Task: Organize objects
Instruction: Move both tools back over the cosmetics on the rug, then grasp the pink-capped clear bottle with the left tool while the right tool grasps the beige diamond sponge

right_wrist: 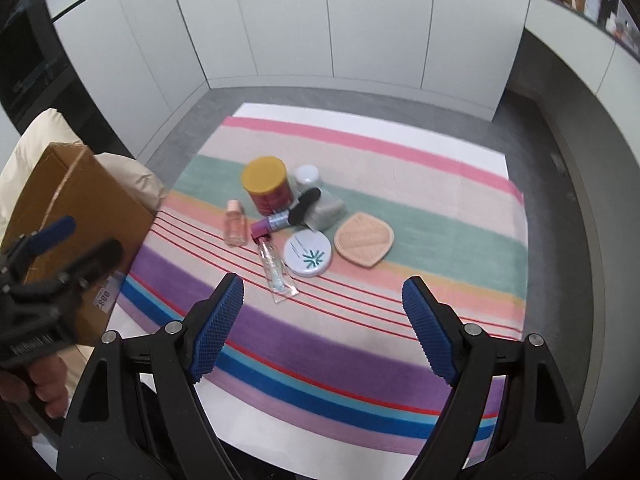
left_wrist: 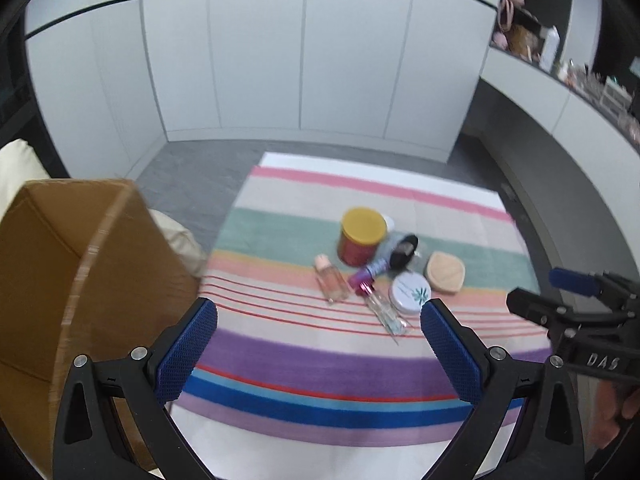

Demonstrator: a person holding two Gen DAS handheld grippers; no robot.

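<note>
A cluster of toiletries lies mid-mat on a striped mat (left_wrist: 304,356) (right_wrist: 320,340). It holds a red jar with a yellow lid (left_wrist: 362,236) (right_wrist: 267,191), a small pink bottle (left_wrist: 330,280) (right_wrist: 235,227), a clear tube with a purple cap (left_wrist: 380,300) (right_wrist: 274,264), a round white compact (left_wrist: 410,292) (right_wrist: 308,258), a beige puff (left_wrist: 446,272) (right_wrist: 363,242), a black brush (left_wrist: 402,254) (right_wrist: 306,206) and a white-capped jar (right_wrist: 307,176). My left gripper (left_wrist: 318,344) and right gripper (right_wrist: 324,324) hover above the mat's near side, both open and empty.
A brown cardboard box (left_wrist: 76,276) (right_wrist: 76,216) stands at the mat's left edge, against a cream cushion (right_wrist: 40,136). White cabinets (left_wrist: 304,60) line the back. A curved counter (left_wrist: 560,112) with clutter runs along the right. Grey floor surrounds the mat.
</note>
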